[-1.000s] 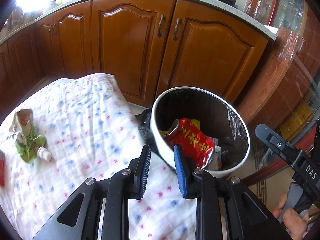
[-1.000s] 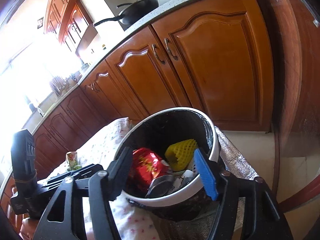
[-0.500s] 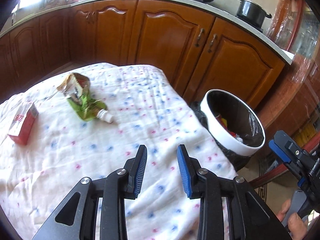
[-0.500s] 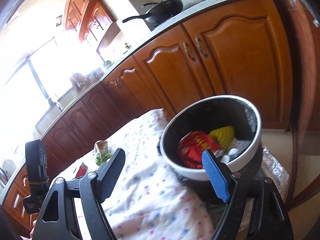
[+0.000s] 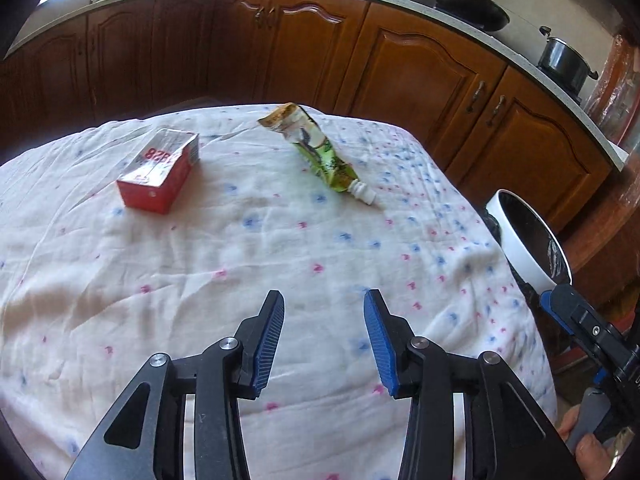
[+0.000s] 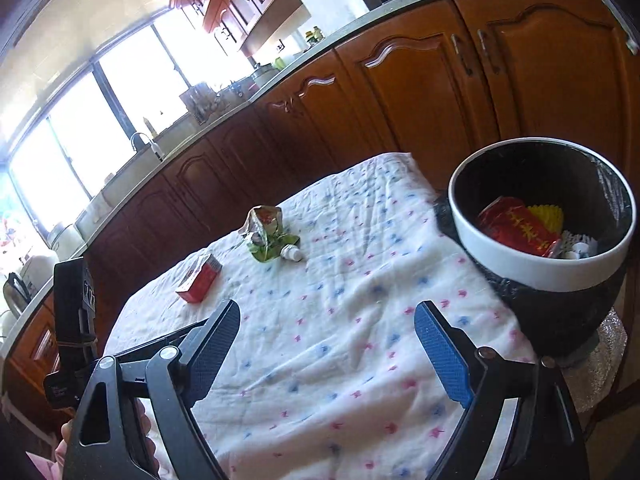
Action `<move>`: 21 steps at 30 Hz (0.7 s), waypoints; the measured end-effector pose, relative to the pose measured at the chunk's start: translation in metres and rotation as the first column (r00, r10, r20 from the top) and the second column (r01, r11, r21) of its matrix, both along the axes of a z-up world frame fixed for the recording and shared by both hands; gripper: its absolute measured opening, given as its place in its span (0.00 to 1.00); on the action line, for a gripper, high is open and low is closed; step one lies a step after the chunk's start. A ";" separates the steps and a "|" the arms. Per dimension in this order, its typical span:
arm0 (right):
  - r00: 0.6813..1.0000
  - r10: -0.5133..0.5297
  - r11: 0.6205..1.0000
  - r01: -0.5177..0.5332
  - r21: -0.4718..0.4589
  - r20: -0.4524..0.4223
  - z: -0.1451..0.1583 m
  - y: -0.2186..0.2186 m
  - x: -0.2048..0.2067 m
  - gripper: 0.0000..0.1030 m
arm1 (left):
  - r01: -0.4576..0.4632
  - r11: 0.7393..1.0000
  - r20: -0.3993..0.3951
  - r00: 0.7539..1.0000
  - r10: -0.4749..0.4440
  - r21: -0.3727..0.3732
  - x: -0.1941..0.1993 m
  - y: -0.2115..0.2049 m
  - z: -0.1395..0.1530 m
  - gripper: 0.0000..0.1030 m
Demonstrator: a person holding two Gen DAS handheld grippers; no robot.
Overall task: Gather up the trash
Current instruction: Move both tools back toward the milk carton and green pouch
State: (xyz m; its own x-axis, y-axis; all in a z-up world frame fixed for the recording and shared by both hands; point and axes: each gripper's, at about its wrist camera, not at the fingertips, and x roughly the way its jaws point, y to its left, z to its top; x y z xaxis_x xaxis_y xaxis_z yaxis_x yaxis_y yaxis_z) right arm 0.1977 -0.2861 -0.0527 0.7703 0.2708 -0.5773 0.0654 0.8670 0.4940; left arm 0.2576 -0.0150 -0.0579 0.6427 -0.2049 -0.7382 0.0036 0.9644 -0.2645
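Over the cloth-covered worktop [image 5: 280,240], left gripper [image 5: 324,332] and right gripper [image 6: 326,344] are opening, empty; red box [image 5: 160,170] and green pouch [image 5: 320,156] lie apart.

Bare cloth-covered worktop [image 5: 280,248] across the lower and middle frame, free for passing. Only two obstacles at the far end: red box [image 5: 160,170] upper left, green pouch [image 5: 320,152] upper centre, well apart. Blocked at right edge by white-rimmed bin [image 5: 524,240]; wooden cabinets [image 5: 420,68] behind.
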 end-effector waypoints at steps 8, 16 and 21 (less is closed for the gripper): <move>0.995 0.101 0.995 -0.101 -0.020 -0.017 -0.003 0.038 0.010 0.88 | -0.072 0.997 -0.004 0.997 0.072 -0.006 -0.014 0.038 -0.002 0.48; 0.984 0.173 0.984 -0.175 -0.042 -0.043 -0.007 0.067 0.027 0.88 | -0.109 0.994 -0.003 0.994 0.109 -0.007 -0.018 0.058 -0.003 0.49; 0.977 0.202 0.978 -0.205 -0.044 -0.074 -0.012 0.076 0.039 0.88 | -0.128 0.992 -0.010 0.992 0.128 -0.005 -0.013 0.068 -0.005 0.50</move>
